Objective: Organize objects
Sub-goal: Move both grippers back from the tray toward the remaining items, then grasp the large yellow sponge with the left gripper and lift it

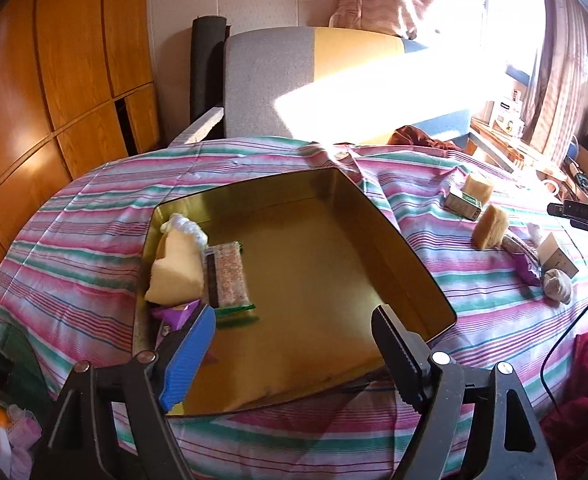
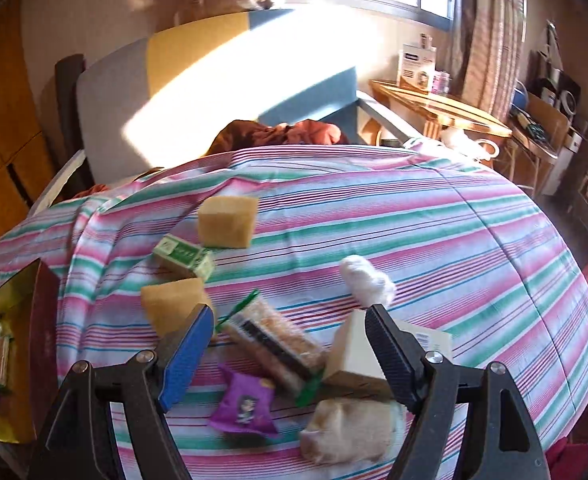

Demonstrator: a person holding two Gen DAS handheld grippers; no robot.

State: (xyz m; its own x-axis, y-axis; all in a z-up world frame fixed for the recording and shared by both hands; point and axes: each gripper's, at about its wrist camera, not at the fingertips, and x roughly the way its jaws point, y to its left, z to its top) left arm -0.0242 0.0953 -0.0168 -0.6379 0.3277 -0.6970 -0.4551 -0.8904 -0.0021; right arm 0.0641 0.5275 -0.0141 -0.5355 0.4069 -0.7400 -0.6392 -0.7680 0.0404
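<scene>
A gold tin box (image 1: 394, 240) lies on the striped cloth; it holds a pale sponge (image 1: 176, 268), a green-ended snack bar (image 1: 230, 276) and a purple packet (image 1: 176, 314) along its left side. My left gripper (image 1: 294, 336) is open and empty over the tin's near edge. My right gripper (image 2: 290, 340) is open and empty above loose items: a snack bar (image 2: 274, 344), a purple packet (image 2: 244, 408), a cream box (image 2: 354, 356), a wrapped bun (image 2: 350, 430), two tan sponges (image 2: 228, 222) (image 2: 170, 304), a green box (image 2: 184, 256) and a white wad (image 2: 368, 280). The tin (image 2: 34, 320) shows at far left.
The striped cloth (image 2: 454, 248) covers a rounded table. A grey, yellow and blue chair (image 1: 278, 80) stands behind it with brown cloth (image 2: 278, 132) on the seat. A wooden side table (image 2: 434, 108) with boxes is at right, a wardrobe (image 1: 54, 60) at left.
</scene>
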